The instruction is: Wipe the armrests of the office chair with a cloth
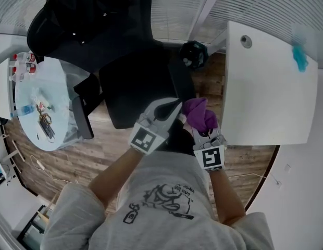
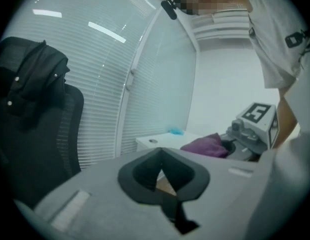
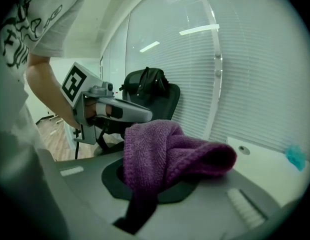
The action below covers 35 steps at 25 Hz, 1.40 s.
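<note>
The right tongs [image 3: 160, 181] are clenched on a bunched purple cloth [image 3: 170, 151], ready for wiping. The left tongs [image 2: 165, 176] are pressed together, empty. Both hover mid-frame over the black office chair [image 1: 135, 82]; one armrest [image 1: 82, 116] lies centre-left, apart from the cloth.

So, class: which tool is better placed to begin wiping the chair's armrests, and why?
Right. The right tool grips the purple cloth close to the office chair; the left tool holds nothing, jaws together.

Bunched purple cloth [image 3: 170, 149] clamped in right tongs [image 3: 156, 183], near black office chair [image 1: 135, 82].
</note>
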Each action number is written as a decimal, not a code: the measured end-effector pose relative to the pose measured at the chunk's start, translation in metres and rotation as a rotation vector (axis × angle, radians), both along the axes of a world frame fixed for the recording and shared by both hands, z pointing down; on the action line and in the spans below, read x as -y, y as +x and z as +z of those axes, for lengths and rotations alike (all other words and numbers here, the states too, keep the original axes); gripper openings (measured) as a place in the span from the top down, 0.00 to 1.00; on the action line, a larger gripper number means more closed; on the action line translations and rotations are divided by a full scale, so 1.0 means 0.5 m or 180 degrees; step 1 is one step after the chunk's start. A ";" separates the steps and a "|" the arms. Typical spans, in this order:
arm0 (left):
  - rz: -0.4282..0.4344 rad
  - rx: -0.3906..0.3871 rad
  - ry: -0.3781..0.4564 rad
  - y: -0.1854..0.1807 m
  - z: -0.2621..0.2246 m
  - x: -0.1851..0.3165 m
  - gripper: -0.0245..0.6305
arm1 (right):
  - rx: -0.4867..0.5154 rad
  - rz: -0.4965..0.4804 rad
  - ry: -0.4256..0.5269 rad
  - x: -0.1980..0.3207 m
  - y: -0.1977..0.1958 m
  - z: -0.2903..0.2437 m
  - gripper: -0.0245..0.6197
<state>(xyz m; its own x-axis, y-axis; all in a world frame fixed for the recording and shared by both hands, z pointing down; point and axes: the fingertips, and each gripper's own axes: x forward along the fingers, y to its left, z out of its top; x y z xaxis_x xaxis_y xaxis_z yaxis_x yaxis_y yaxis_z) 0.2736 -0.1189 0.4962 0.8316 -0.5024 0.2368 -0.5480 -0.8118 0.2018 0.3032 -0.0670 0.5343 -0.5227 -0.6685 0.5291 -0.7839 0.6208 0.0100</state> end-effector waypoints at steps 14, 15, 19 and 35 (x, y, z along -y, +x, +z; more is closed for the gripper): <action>0.0038 0.0369 -0.0278 -0.018 0.156 0.005 0.96 | -0.0237 -0.0185 -0.0541 -0.010 -0.031 0.267 0.90; 0.0049 0.0363 -0.0288 -0.018 0.158 0.005 0.96 | -0.0215 -0.0177 -0.0535 -0.010 -0.030 0.269 0.90; 0.0058 0.0359 -0.0313 -0.027 0.165 0.008 0.96 | -0.0230 -0.0161 -0.0584 -0.006 -0.035 0.267 0.90; 0.0002 0.0360 -0.0416 -0.062 0.180 0.027 0.96 | -0.0319 -0.0189 -0.0943 0.114 -0.063 0.279 0.90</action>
<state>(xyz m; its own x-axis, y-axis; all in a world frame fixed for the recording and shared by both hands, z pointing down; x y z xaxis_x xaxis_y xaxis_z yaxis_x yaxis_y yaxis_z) 0.2426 -0.1324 0.5862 0.7961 -0.4608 0.3923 -0.5727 -0.7830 0.2427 0.2716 -0.1238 0.6740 -0.4915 -0.4476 0.7470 -0.7505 0.6528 -0.1027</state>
